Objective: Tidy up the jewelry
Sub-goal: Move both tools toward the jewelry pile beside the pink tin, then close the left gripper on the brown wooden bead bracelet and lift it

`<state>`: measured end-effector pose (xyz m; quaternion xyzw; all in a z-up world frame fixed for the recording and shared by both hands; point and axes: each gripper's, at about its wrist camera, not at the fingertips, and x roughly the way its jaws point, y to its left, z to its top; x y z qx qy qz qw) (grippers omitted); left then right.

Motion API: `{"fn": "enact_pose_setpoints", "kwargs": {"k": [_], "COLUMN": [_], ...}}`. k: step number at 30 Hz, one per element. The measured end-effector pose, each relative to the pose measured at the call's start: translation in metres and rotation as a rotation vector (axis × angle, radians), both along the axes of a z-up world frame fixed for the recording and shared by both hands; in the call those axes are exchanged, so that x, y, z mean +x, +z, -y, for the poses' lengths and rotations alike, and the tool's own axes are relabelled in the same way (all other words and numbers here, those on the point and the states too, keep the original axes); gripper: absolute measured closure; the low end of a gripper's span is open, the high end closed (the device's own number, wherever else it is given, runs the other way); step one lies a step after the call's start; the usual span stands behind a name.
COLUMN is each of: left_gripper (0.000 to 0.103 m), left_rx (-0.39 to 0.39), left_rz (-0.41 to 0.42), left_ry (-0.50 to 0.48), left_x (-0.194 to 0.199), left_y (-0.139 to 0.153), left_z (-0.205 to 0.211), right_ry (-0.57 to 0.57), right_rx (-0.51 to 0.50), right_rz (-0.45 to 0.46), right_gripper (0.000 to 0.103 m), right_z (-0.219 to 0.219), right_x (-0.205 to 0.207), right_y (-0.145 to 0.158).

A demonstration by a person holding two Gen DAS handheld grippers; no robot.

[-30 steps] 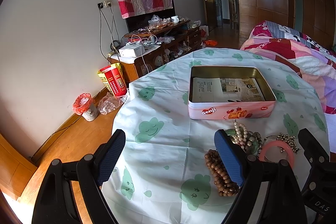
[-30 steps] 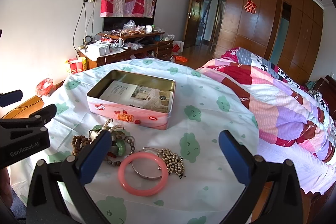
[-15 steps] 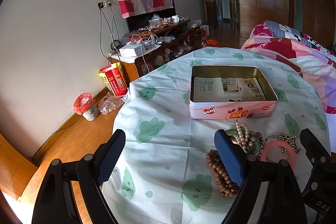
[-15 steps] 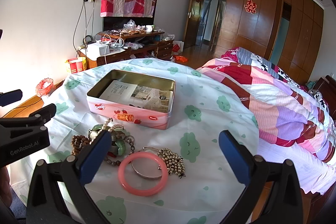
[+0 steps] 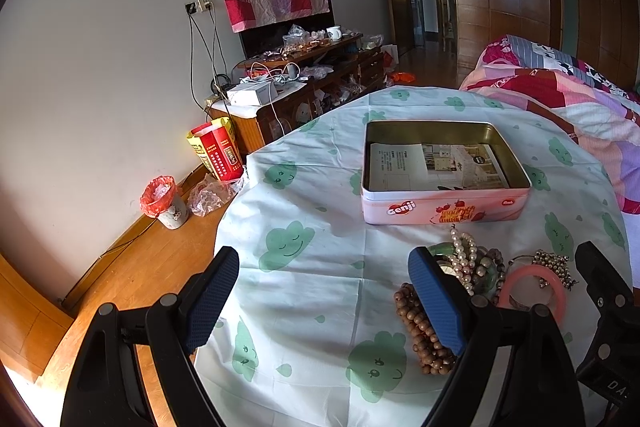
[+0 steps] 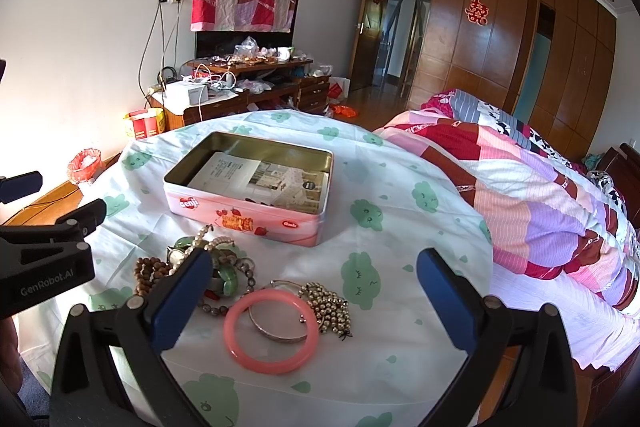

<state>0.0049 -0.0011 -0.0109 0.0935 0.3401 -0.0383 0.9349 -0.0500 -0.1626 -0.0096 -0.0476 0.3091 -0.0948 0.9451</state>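
Fingers of the right gripper (image 6: 314,281) spread wide and empty above the pink bangle (image 6: 271,330); the left gripper (image 5: 324,287), equally wide and empty, flanks the wooden beads (image 5: 420,331).

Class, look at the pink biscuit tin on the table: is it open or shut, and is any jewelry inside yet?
Open: the tin has no lid on, and only printed paper shows inside. No jewelry in it.

Bare tablecloth (image 6: 400,187) right of the tin (image 6: 256,183); jewelry pile (image 6: 224,275) crowding its near side.
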Motion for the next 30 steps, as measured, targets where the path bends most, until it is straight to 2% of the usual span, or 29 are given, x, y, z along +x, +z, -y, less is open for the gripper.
{"fn": "enact_pose_setpoints", "kwargs": {"k": [10,16,21,30], "left_gripper": [0.016,0.016,0.016,0.016], "left_rx": [0.014,0.032,0.031,0.01], "left_rz": [-0.009,-0.047,-0.075,-0.145], "left_ry": [0.001,0.006,-0.04,-0.103], "left_x": [0.001,0.006,0.002,0.002], "left_y": [-0.005,-0.018,-0.029,-0.048], "left_z": [0.003,0.004,0.011,0.02], "right_ry": [-0.002,0.0,-0.007,-0.025], "right_rx": [0.0,-0.018,-0.022,0.025], "right_rz": [0.0,-0.007,-0.045,-0.07], "right_gripper": [0.0,0.0,0.0,0.0], "right_z": [0.001,0.0,0.007,0.023], "right_x": [0.001,0.0,0.001,0.002], "right_y": [-0.001,-0.009,-0.027,-0.038]}}
